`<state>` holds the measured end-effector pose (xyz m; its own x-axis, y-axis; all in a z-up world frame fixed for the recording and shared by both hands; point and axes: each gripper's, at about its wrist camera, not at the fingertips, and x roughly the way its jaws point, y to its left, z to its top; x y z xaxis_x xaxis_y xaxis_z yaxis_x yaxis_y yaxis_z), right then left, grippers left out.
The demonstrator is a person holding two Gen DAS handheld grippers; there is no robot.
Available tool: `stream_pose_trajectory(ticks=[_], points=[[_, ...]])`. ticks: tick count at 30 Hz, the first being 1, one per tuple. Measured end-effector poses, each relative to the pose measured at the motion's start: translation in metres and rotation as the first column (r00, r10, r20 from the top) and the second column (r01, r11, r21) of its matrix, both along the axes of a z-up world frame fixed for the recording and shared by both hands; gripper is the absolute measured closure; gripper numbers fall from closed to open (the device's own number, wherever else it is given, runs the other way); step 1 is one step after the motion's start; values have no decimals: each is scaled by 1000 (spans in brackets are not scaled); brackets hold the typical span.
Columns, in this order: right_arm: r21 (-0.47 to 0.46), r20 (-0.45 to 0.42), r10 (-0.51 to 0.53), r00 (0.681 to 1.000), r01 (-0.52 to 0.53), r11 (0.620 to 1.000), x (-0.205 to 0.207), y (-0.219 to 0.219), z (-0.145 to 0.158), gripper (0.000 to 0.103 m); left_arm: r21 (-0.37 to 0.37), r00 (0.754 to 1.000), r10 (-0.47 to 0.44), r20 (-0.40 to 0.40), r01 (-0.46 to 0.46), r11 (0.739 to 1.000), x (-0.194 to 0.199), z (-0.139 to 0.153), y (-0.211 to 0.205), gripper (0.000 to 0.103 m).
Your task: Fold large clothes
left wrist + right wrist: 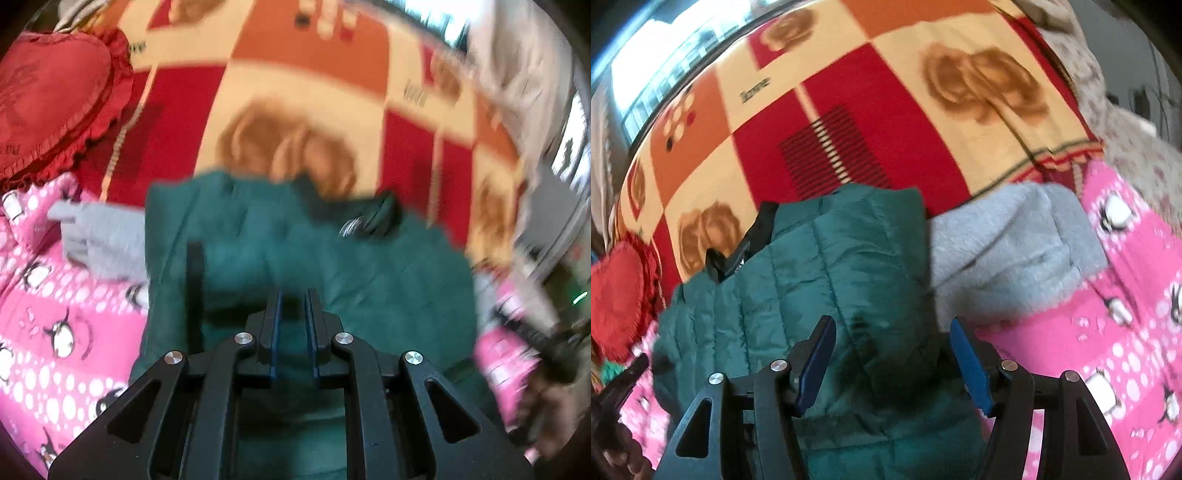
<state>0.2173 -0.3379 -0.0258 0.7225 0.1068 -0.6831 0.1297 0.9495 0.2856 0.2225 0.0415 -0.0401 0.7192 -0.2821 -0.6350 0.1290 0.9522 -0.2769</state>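
We see one dark green quilted puffer jacket (820, 280) lying on the bed, on a pink penguin-print blanket (1126, 332) near the bed's near edge, with a red, orange and cream checked blanket (849, 92) spread beyond it. Our left tool (293, 295) hovers over the middle of the jacket with its jaws drawn almost together; the view is too blurred for us to tell whether any fabric is pinched. Our right tool (892, 332) stands about half open above the jacket, nothing pressed between its blue pads (967, 362). One grey fleecy garment (1015, 258) lies touching the jacket's side. One red heart-shaped frilled cushion (55, 99) rests on the opposite side.
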Motion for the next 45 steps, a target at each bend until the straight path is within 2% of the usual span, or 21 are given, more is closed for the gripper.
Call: stream_pose_trajectory(ticks=[2, 4, 7, 9, 11, 13, 15, 17, 19, 22, 23, 25, 28, 31, 35, 38, 41, 43, 45], points=[[-12, -5, 91, 996, -91, 996, 10, 14, -7, 43, 120, 993, 92, -78, -82, 989, 12, -25, 0, 93], [-63, -29, 164, 986, -166, 984, 22, 29, -18, 43, 123, 986, 119, -113, -105, 987, 17, -40, 6, 93], [-87, -130, 191, 973, -203, 975, 38, 31, -44, 42, 82, 987, 112, -112, -103, 991, 16, -45, 12, 93], [-51, -137, 181, 974, -190, 980, 40, 23, -43, 43, 77, 988, 107, -111, -98, 992, 16, -46, 12, 93], [-52, -107, 136, 985, -142, 988, 41, 17, -26, 43, 67, 988, 107, -115, -100, 993, 15, -47, 14, 93], [-72, 47, 82, 996, -79, 994, 39, 13, 3, 43, 50, 986, 111, -123, -105, 993, 15, -48, 15, 93], [-106, 108, 70, 992, -58, 993, 47, 15, 14, 43, 36, 985, 117, -125, -113, 993, 15, -47, 16, 93], [-136, 73, 65, 995, -54, 989, 68, 16, 4, 43, 35, 986, 120, -119, -116, 993, 17, -46, 16, 93], [-131, 10, 45, 999, -43, 990, 89, 12, -21, 41, 46, 987, 123, -108, -119, 992, 14, -46, 14, 93], [-94, 31, 48, 998, -45, 995, 95, 4, -46, 33, 56, 987, 124, -99, -119, 991, 13, -46, 11, 93], [-99, 36, 38, 999, -34, 995, 95, 1, -47, 26, 66, 987, 122, -102, -116, 991, 13, -47, 8, 93], [-94, 34, 33, 999, -30, 995, 97, -3, -48, 23, 87, 987, 121, -108, -112, 990, 15, -47, 5, 93], [-90, 17, 45, 999, -43, 995, 97, -8, -46, 15, 79, 985, 117, -128, -108, 991, 19, -49, 6, 93], [-156, 8, 9, 1000, -8, 988, 87, -2, -24, 15, 43, 983, 114, -142, -109, 993, 20, -47, 12, 93], [-131, 50, 58, 997, -51, 990, 65, 27, 5, 15, 39, 986, 129, -108, -125, 991, 15, -35, 14, 93], [-196, 50, 169, 984, -156, 968, 59, 66, 8, 15, 35, 986, 141, -92, -138, 990, 13, -32, 16, 93], [-223, -18, 251, 968, -249, 942, 66, 98, -15, 15, 36, 983, 136, -125, -133, 990, 16, -40, 17, 93], [-263, -84, 242, 967, -255, 930, 73, 110, -36, 9, 43, 981, 137, -138, -132, 990, 19, -44, 17, 93], [-266, -87, 236, 968, -251, 931, 74, 109, -42, 6, 48, 980, 137, -143, -131, 990, 19, -46, 16, 93]])
